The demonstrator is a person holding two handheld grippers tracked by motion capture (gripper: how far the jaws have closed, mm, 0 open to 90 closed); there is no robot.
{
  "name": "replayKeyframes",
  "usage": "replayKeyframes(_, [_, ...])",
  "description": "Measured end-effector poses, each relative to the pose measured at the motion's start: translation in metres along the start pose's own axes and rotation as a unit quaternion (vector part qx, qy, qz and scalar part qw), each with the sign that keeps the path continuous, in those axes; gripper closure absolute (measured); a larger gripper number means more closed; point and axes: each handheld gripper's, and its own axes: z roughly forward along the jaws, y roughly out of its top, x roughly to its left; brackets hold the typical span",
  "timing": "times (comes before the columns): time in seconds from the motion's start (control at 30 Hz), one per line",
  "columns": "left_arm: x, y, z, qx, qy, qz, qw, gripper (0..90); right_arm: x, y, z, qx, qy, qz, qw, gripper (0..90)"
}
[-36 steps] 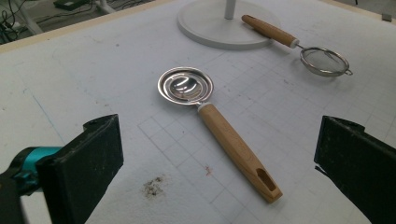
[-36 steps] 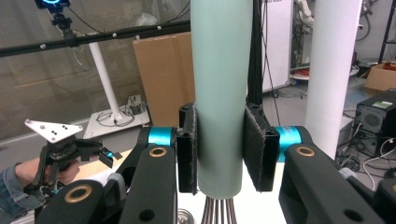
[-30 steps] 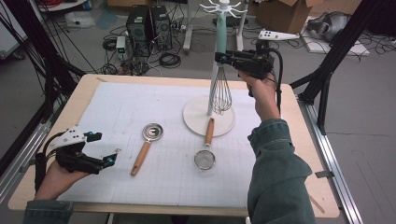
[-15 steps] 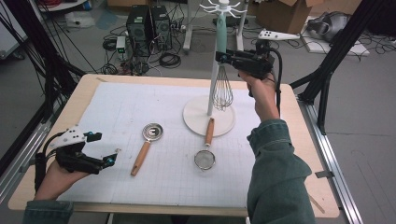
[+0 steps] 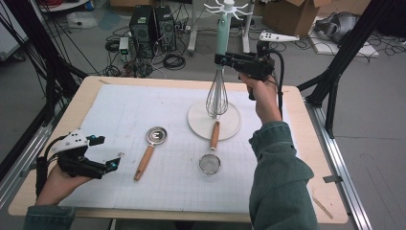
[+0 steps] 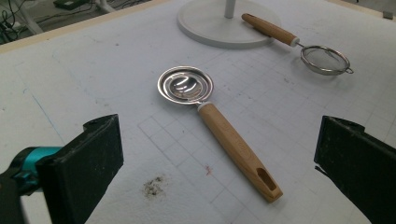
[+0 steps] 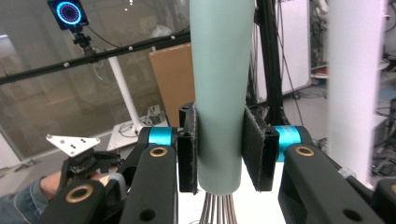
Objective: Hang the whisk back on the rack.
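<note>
In the high view the right tool [image 5: 221, 59] sat in the upper middle of the frame, raised well above the worktop [image 5: 95, 91], with its jaws clamped on the pale green handle of a whisk [image 5: 218, 91]. The whisk hung upright, its wire head just over the round white base of a stand [image 5: 196, 120], and its handle stood in front of the stand's white post, which carried hooks at the top of the frame. In the right gripper view the green handle [image 7: 219, 93] filled the centre of the frame, both black pads [image 7: 189, 154] pressed flat against its sides near its lower end, and the wires showed at the bottom edge. The jaws had just been closing a little on the handle.

The left tool [image 5: 103, 153] rested at the lower left of the high view, low over the white mat [image 5: 143, 100], its jaws wide apart with nothing between them. In the left gripper view the two black jaws stood at the lower corners of the frame. Beyond them a metal spoon with a wooden handle [image 6: 205, 112] lay on the mat, and a small sieve [image 6: 322, 58] lay at the upper right, its wooden handle resting on the rim of the stand's base [image 6: 210, 25].
</note>
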Motion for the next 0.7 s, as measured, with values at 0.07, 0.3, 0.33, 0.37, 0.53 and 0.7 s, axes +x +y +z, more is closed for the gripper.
replayKeyframes(0.07, [0.000,0.000,-0.001,-0.001,0.001,-0.001,1.0000,1.8,0.000,-0.001,0.004,-0.005,0.001,0.005,1.0000,69.6])
replayKeyframes(0.3, [0.001,0.000,-0.002,-0.002,0.001,0.000,1.0000,1.8,0.001,0.001,0.004,0.000,-0.022,-0.008,0.9997,68.9])
replayKeyframes(0.33, [0.001,0.000,-0.002,-0.002,0.001,0.000,1.0000,1.8,0.002,0.001,0.003,0.004,-0.028,-0.011,0.9995,68.6])
replayKeyframes(0.37, [0.001,0.000,-0.002,-0.002,0.001,0.000,1.0000,1.8,0.003,0.002,0.002,0.007,-0.036,-0.017,0.9992,68.3])
replayKeyframes(0.53, [0.000,0.000,-0.002,-0.001,0.000,0.001,1.0000,1.8,0.005,0.005,-0.005,0.017,-0.054,-0.025,0.9981,64.7])
replayKeyframes(0.7, [0.000,0.000,-0.002,-0.001,0.000,0.000,1.0000,1.8,0.006,0.006,-0.012,0.026,-0.067,-0.028,0.9970,61.7])
